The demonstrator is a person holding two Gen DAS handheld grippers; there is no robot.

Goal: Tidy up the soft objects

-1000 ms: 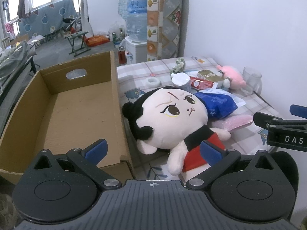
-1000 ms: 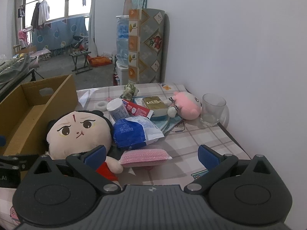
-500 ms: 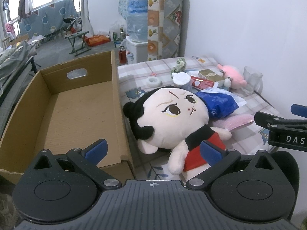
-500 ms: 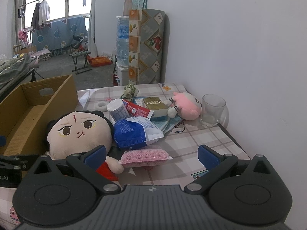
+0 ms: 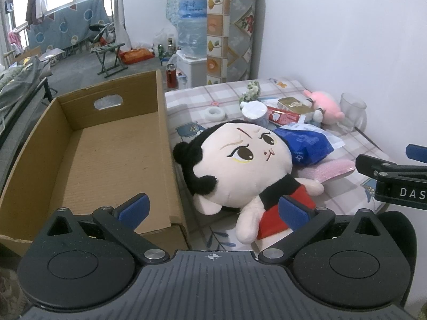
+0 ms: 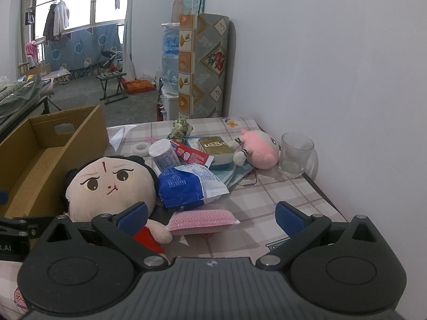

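Blue-padded jaws on the left gripper and right gripper are spread wide, holding nothing. Just ahead the big-headed plush doll lies on the table beside the empty cardboard box. Best to pinch its body, not its head, then lift it over the box wall.

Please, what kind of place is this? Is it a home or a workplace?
Most likely a lived-in home, not a workplace. A water dispenser stands by the wall, laundry hangs at the window, and the table with a checked cloth holds a big doll and a drinking glass.
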